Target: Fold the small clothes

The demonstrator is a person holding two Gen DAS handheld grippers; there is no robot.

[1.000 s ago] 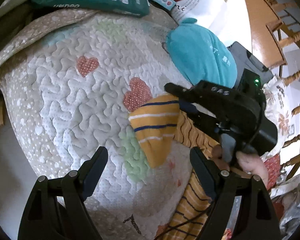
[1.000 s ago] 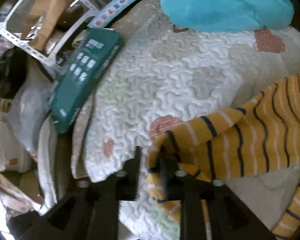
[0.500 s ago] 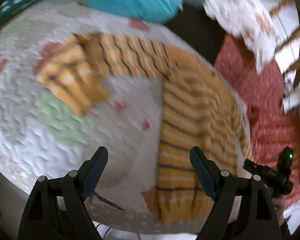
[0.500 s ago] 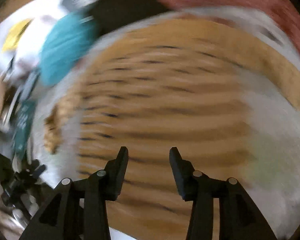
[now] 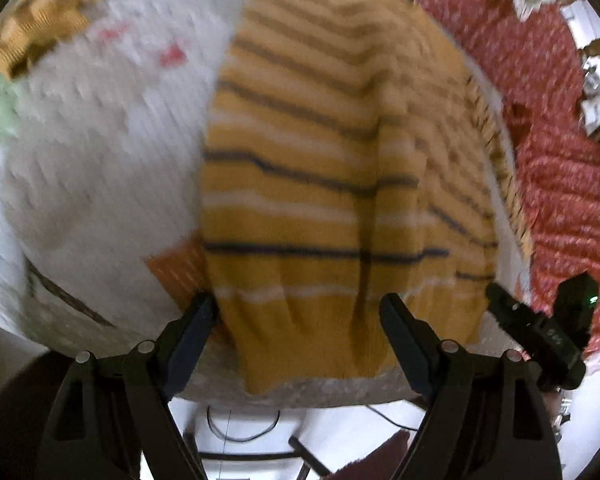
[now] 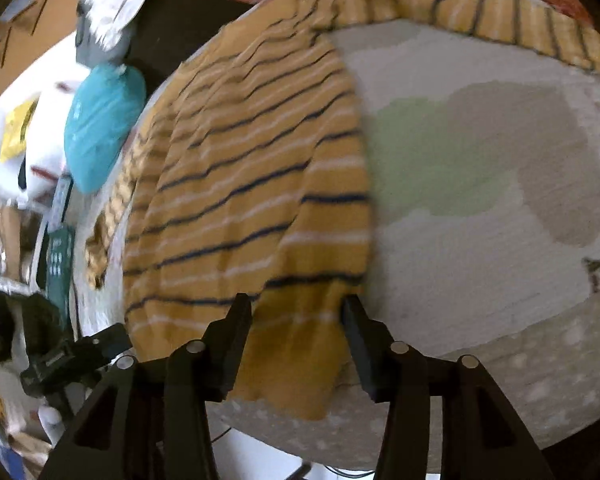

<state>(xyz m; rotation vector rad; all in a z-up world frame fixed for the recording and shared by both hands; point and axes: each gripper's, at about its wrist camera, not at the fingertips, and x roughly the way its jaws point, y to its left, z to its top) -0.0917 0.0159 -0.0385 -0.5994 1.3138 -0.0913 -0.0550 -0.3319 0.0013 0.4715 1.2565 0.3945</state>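
Observation:
A mustard-yellow striped top point(image 5: 320, 184) lies flat on a white quilted pad point(image 5: 80, 160), with its plain hem at the pad's near edge. One sleeve point(image 6: 500, 16) lies folded across the pad beyond it. My left gripper point(image 5: 298, 312) hovers open and wide over one hem corner, its pads clear of the cloth. My right gripper point(image 6: 296, 312) is over the other hem corner point(image 6: 300, 352). Its jaws are opening, with the hem between them and the pads not pressing on it. Each gripper shows in the other's view: the right gripper point(image 5: 540, 332) and the left gripper point(image 6: 72, 356).
A teal garment point(image 6: 104, 132) and a green box point(image 6: 60, 256) lie past the pad's far side. Red patterned cloth point(image 5: 560, 160) borders the pad beside the top. The pad's dotted edge point(image 6: 520, 372) drops off just below both grippers, with cables and floor underneath.
The right gripper let go of the striped sleeve cuff and opened. Both grippers swung from the sleeve area over to the top's hem at the near edge of the pad.

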